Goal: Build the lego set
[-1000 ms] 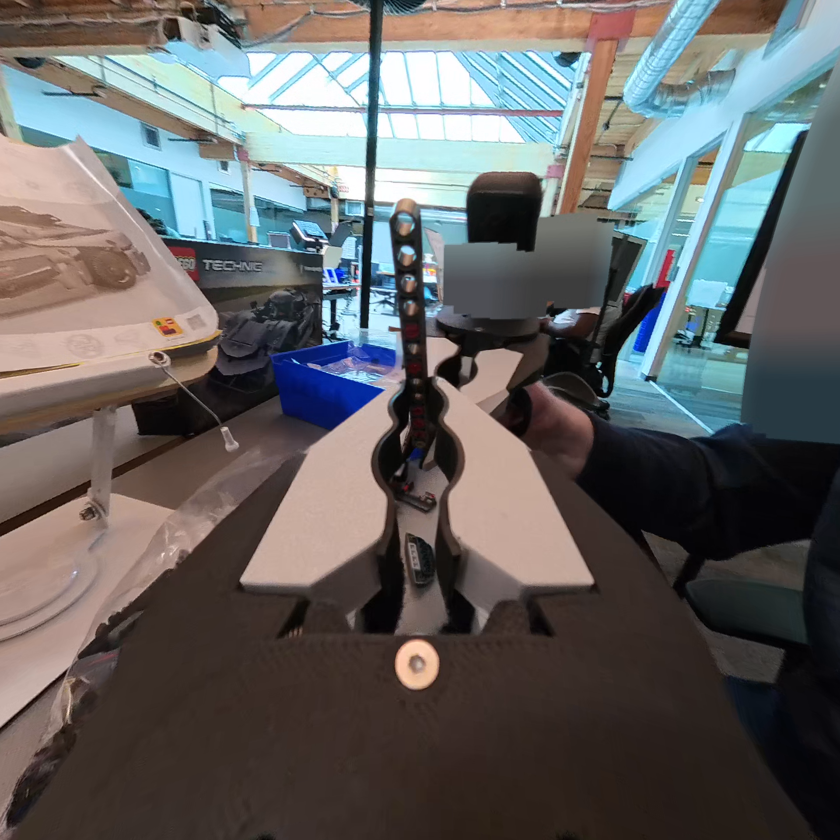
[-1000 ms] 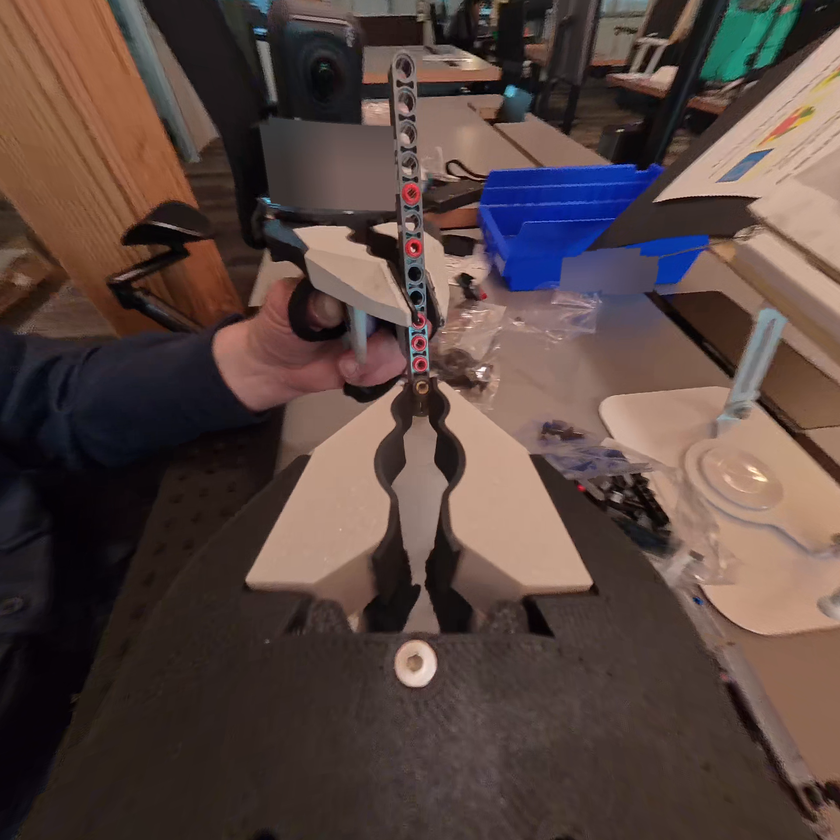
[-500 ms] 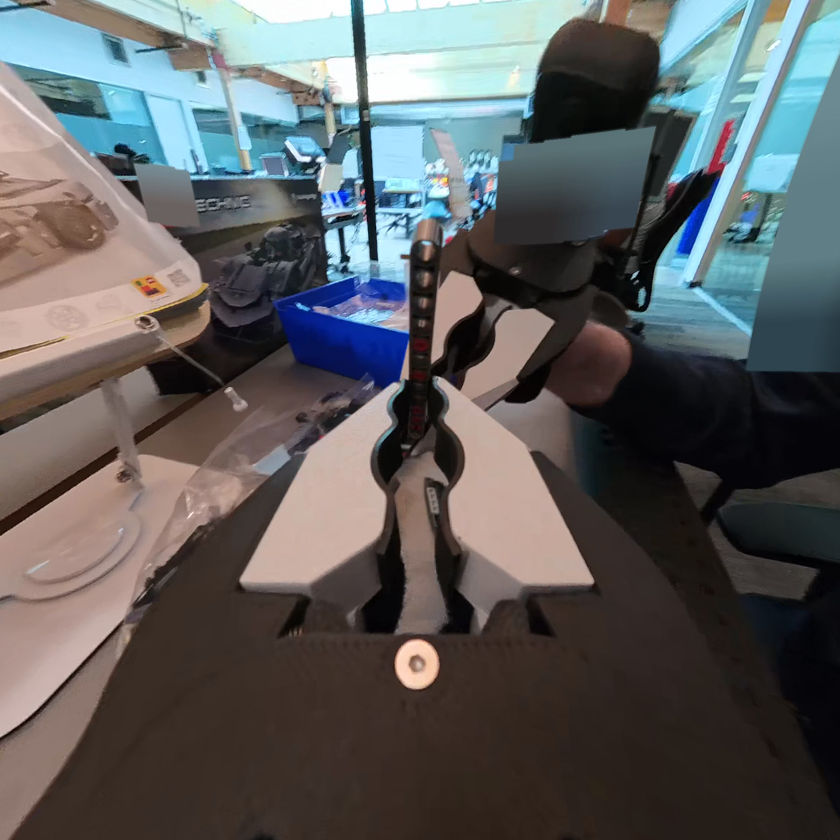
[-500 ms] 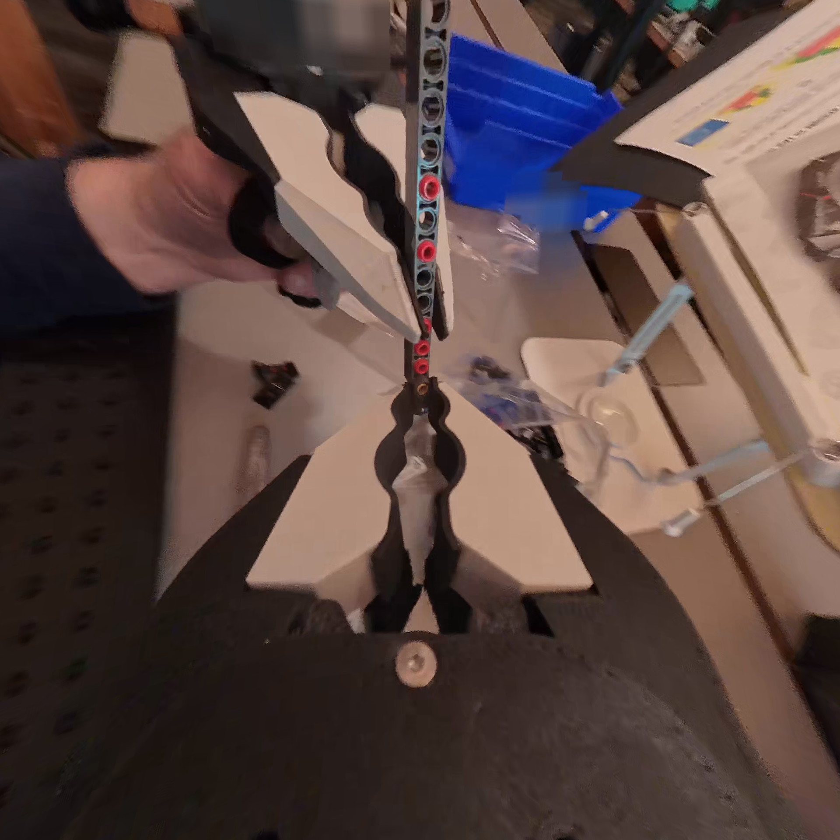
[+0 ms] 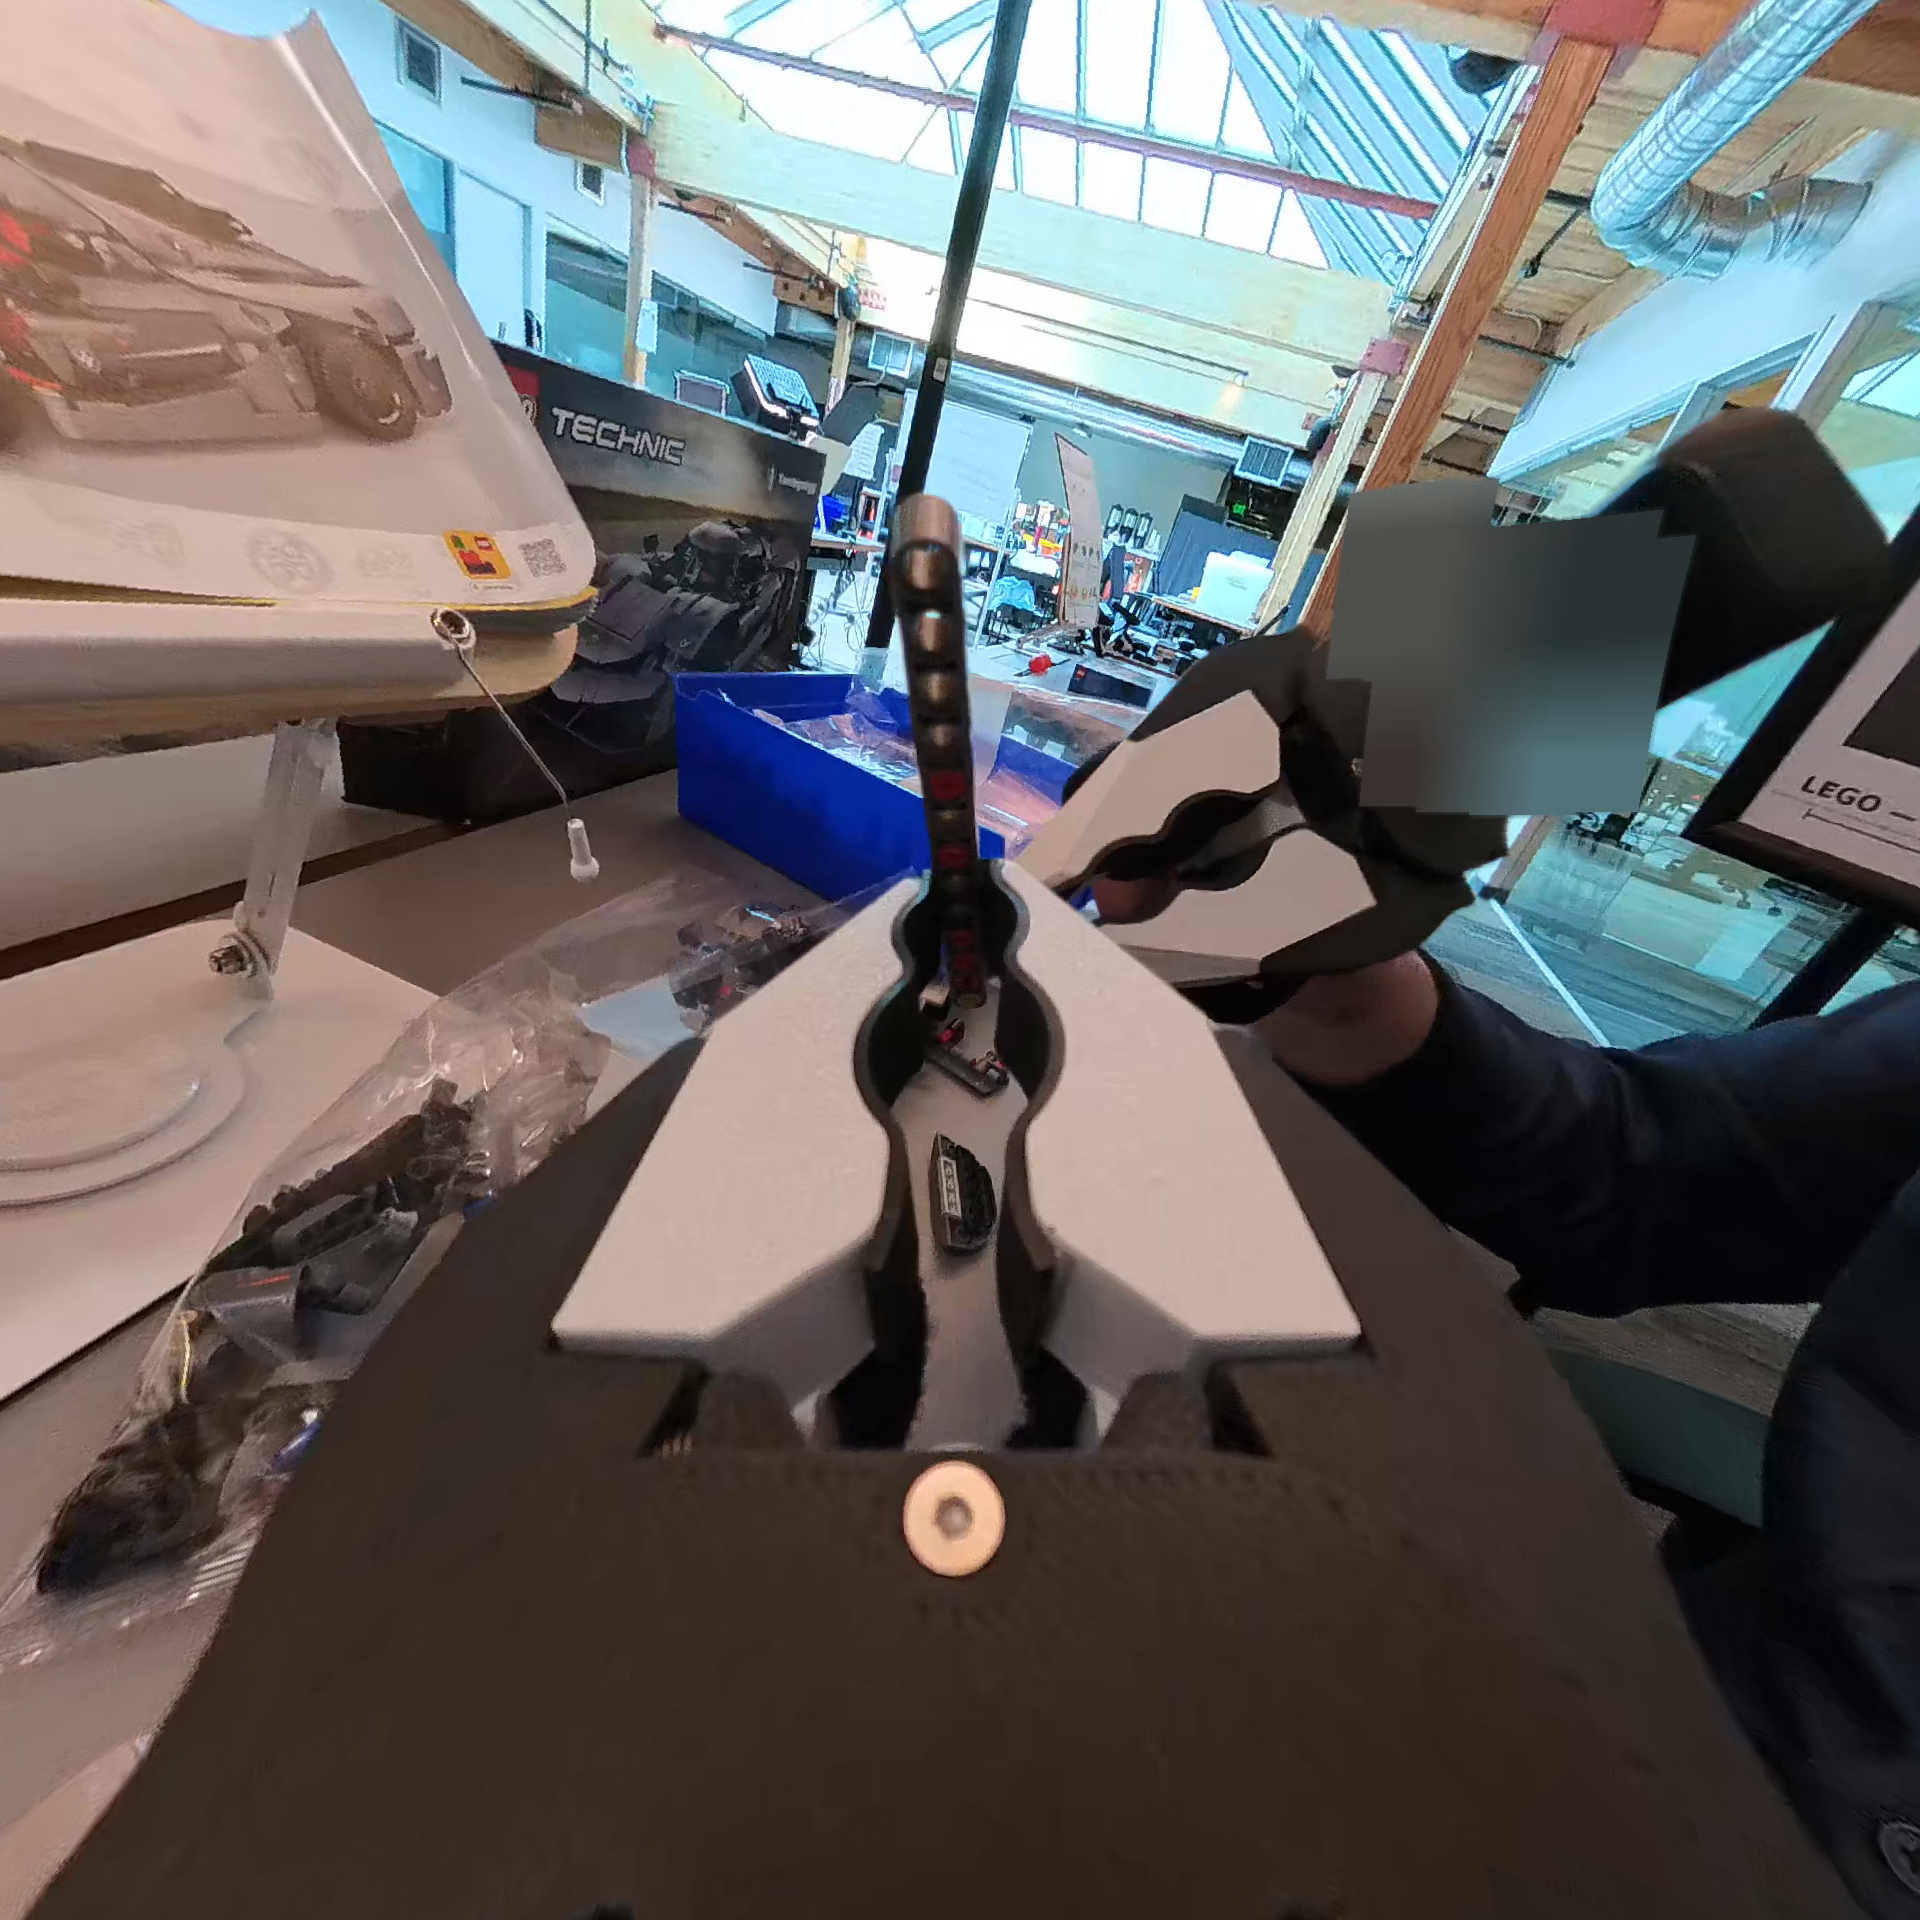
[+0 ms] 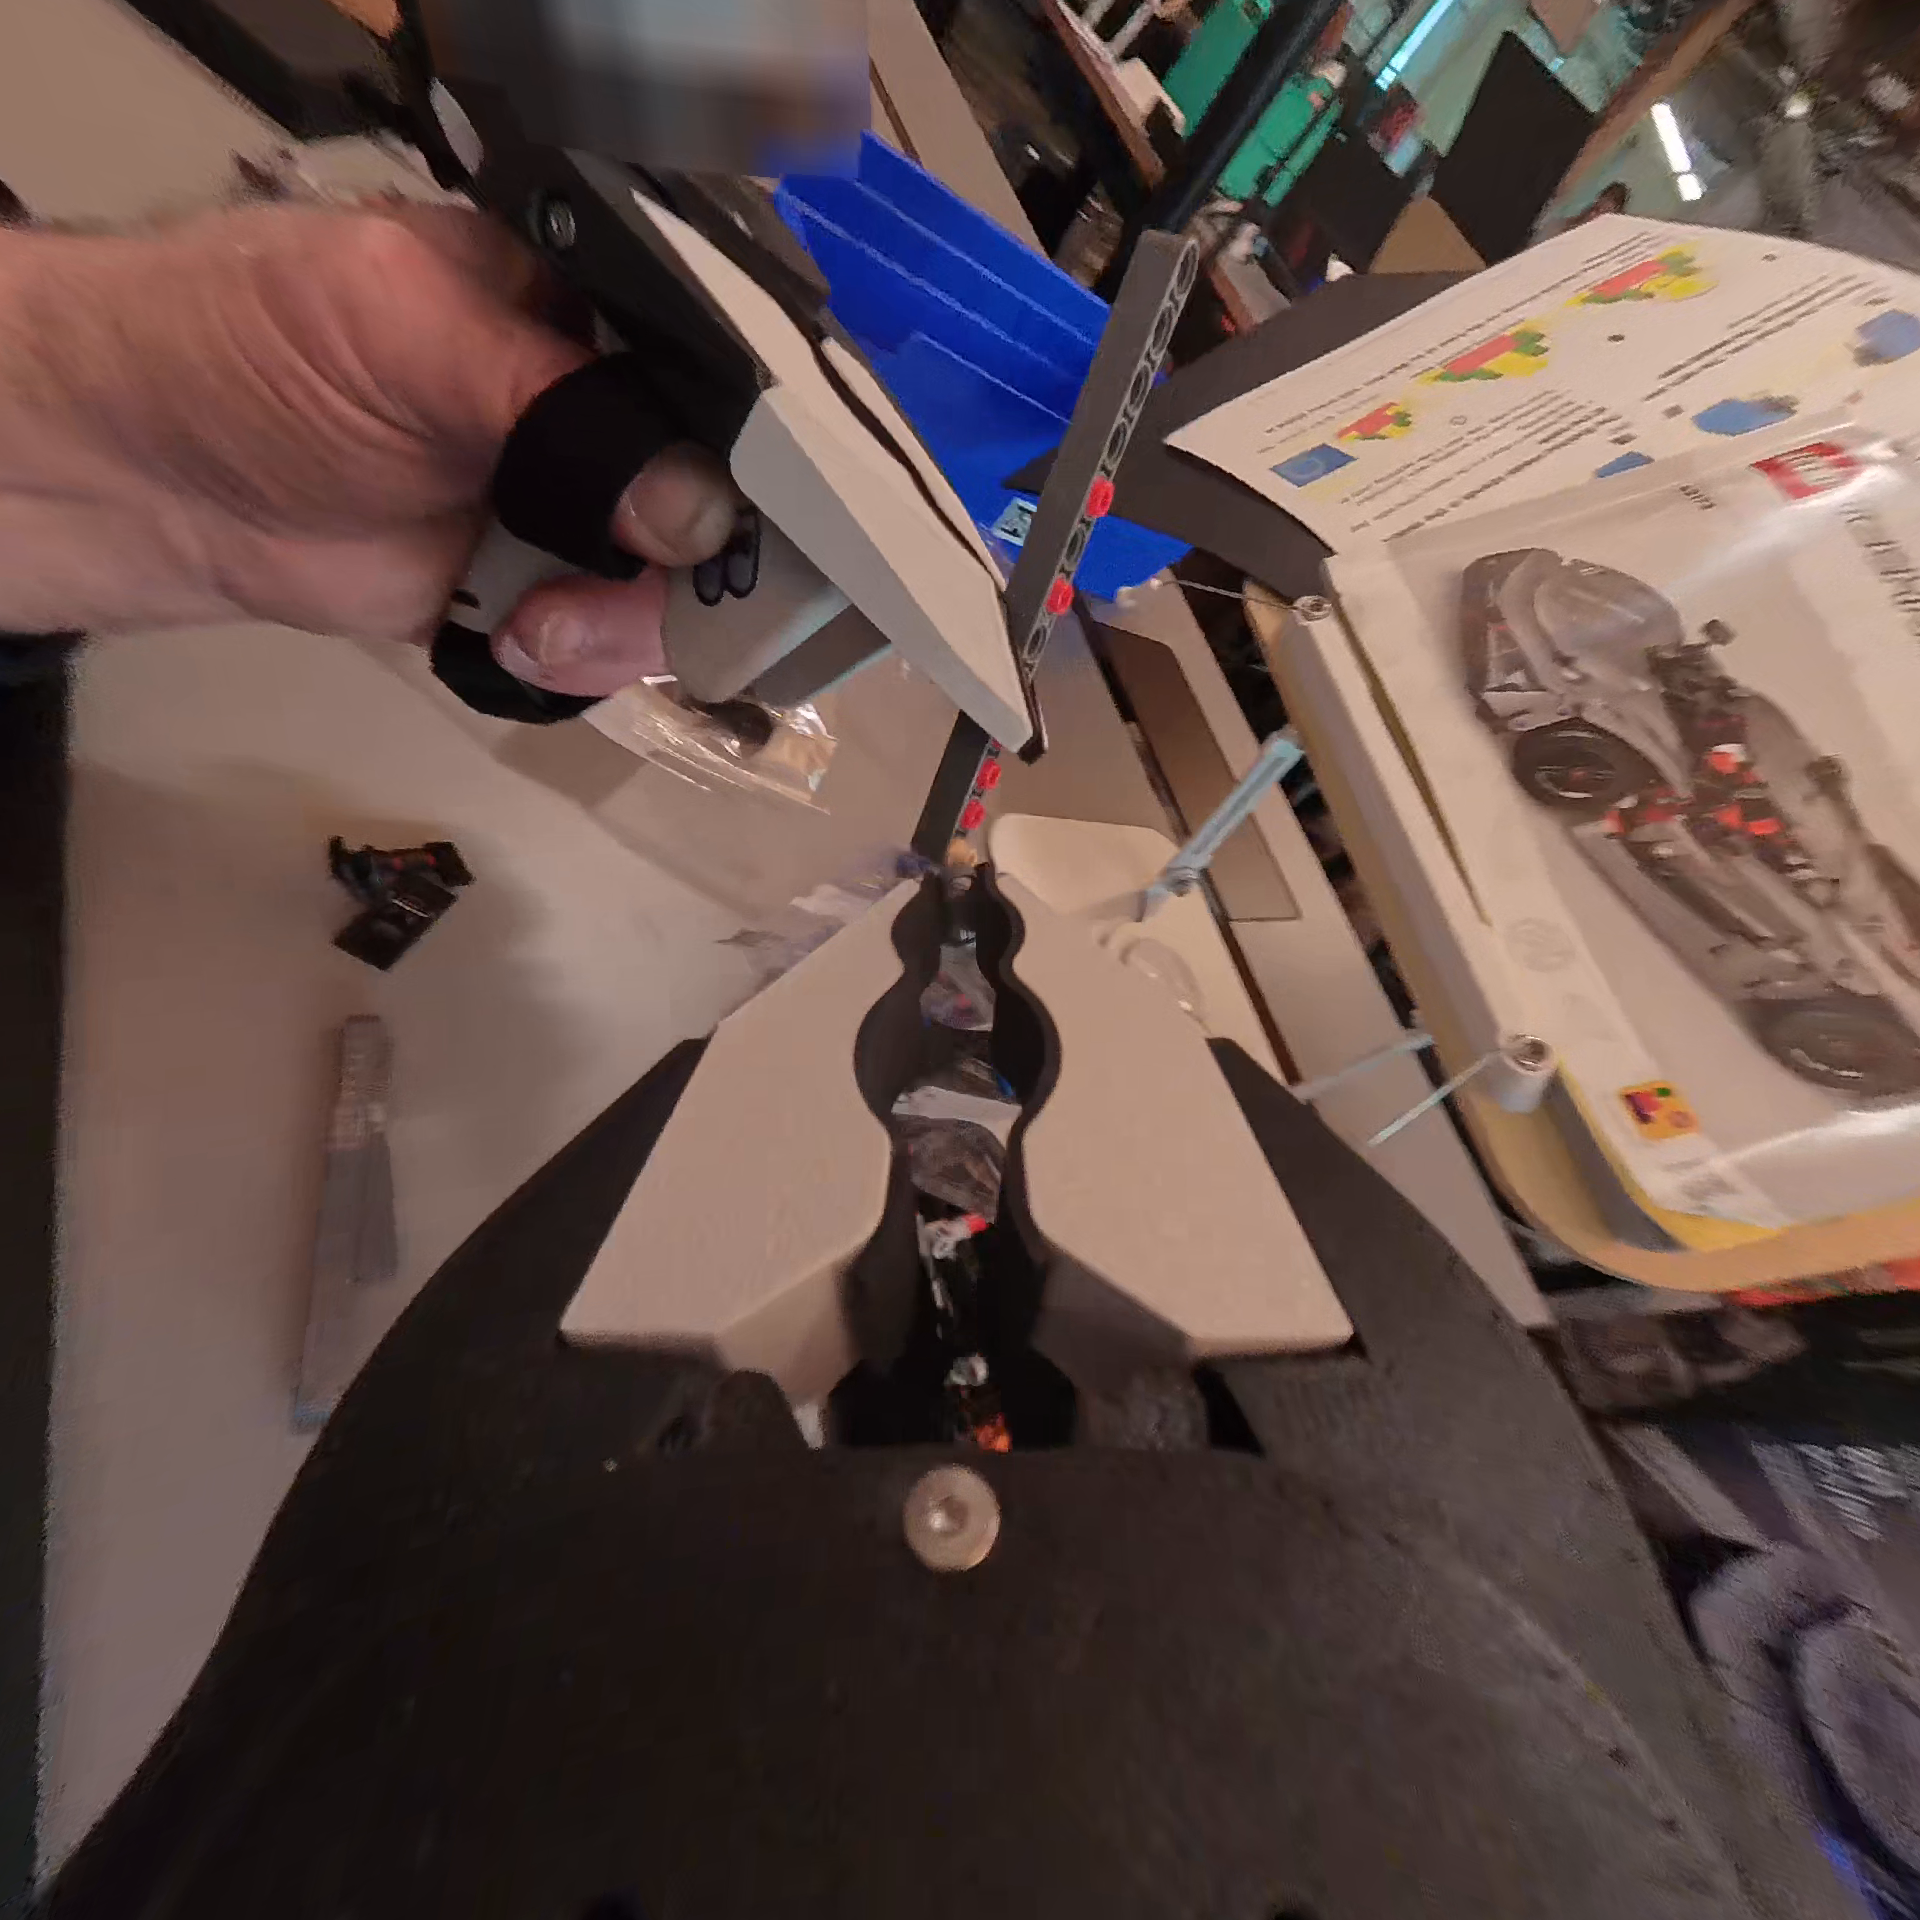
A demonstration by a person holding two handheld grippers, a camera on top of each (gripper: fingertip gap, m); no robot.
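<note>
My left gripper (image 5: 961,883) is shut on a long dark grey Technic beam (image 5: 935,707) with red pins, which stands up from its tips. In the right wrist view the same beam (image 6: 1127,384) leans to the upper right, held at mid-length by the left gripper (image 6: 1023,727) in a person's hand (image 6: 260,416). My right gripper (image 6: 958,888) sits at the beam's lower end, shut on a small tan pin (image 6: 961,857) there. In the left wrist view the right gripper (image 5: 1060,878) comes in from the right, its tips just beside the beam.
A blue bin (image 5: 790,769) and the set's box (image 5: 675,540) stand behind. An instruction booklet on a white stand (image 6: 1662,727) is at the right. Clear bags of parts (image 5: 364,1195) lie on the table. Loose black pieces (image 6: 395,894) and a grey beam (image 6: 353,1195) lie at the left. Only a small space, under 4 cm, lies between the two pairs of fingers.
Both grippers have turned while staying on the beam. The beam now leans in the right wrist view, and the right gripper sits lower and farther right in the left wrist view.
</note>
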